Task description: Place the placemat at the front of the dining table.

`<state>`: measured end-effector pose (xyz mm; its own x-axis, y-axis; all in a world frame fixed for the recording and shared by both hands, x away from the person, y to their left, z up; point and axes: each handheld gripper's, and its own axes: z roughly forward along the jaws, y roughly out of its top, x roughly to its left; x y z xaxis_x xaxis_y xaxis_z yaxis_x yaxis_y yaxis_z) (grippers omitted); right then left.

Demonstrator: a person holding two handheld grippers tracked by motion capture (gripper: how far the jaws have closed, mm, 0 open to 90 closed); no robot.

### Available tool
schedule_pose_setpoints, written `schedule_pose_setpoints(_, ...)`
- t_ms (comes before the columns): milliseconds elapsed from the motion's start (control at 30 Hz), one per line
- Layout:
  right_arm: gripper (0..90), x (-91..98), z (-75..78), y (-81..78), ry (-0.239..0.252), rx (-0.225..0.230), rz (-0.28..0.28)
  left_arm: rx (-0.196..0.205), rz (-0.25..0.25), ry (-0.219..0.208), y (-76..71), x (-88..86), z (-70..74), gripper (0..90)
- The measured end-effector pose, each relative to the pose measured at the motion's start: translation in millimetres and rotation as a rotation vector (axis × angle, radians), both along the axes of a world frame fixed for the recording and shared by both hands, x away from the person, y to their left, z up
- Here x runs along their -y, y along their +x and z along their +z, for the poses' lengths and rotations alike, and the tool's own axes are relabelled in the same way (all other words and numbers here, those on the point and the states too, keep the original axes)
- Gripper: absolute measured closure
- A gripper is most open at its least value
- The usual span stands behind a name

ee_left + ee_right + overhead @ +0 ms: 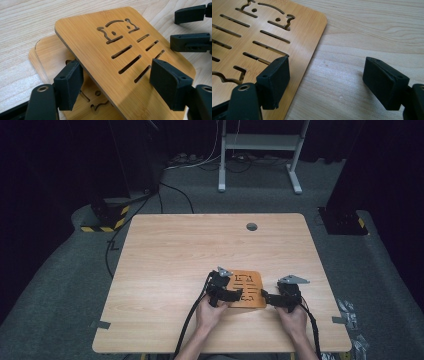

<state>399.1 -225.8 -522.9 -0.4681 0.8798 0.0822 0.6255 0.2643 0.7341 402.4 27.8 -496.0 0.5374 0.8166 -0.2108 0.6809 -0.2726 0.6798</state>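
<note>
A bamboo board with slot and animal-shaped cut-outs lies near the front of the wooden table, between my two grippers. In the left gripper view the top board is tilted, one edge lifted off similar boards beneath it. My left gripper stands wide around that raised edge, one pad beside and below it, the other pad above the board's face, neither clearly pressing. My right gripper is open, one finger over the board's edge, the other over bare table. Its jaws also appear across the board.
A round grey cable hole sits at the table's far side. The table's front edge is just behind the person's hands. On the floor beyond stand a white desk frame, cables and a yellow-black striped base.
</note>
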Motion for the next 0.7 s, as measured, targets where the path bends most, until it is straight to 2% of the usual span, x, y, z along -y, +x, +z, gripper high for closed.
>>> schedule_pose_setpoints(100, 21.5, 0.2, 0.0, 0.1, 0.0, 0.001, -0.001, 0.0, 0.007, -0.002, -0.8, -0.1, 3.6, 29.1)
schedule_pose_setpoints(133, 21.5, 1.2, 0.3, 0.3, 0.0, 0.001, 0.003, 0.003, 0.011, -0.014, -1.9, -0.5, 6.3, 33.0)
schedule_pose_setpoints(167, 21.5, 1.2, 0.3, 0.3, 0.0, 0.001, 0.003, 0.01, 0.002, -0.024, -2.8, -1.2, 9.6, 33.0)
schedule_pose_setpoints(200, 21.6, 1.3, 0.1, 0.0, 0.012, -0.001, -0.008, 0.029, 0.001, -0.025, -5.3, 0.8, 15.9, 35.6)
schedule_pose_setpoints(333, 22.0, 2.9, 0.3, 0.3, 0.013, 0.003, -0.003, 0.036, 0.0, -0.009, -5.5, 4.3, 21.6, 36.5)
schedule_pose_setpoints(433, 22.3, 2.2, -0.1, 0.0, 0.023, 0.006, -0.015, 0.042, 0.009, -0.02, -5.4, 5.0, 25.0, 38.5)
schedule_pose_setpoints(467, 22.5, 2.5, 0.1, -0.1, 0.023, 0.004, -0.014, 0.042, 0.01, -0.019, -5.2, 4.8, 26.0, 40.6)
schedule_pose_setpoints(567, 23.1, 2.3, 0.2, -0.3, 0.024, 0.004, -0.016, 0.01, -0.02, -0.061, -3.5, 4.4, 27.6, 45.4)
schedule_pose_setpoints(700, 25.1, 1.4, 0.4, -0.3, 0.006, 0.003, -0.016, 0.01, -0.03, -0.074, -3.1, 8.5, 28.4, 49.4)
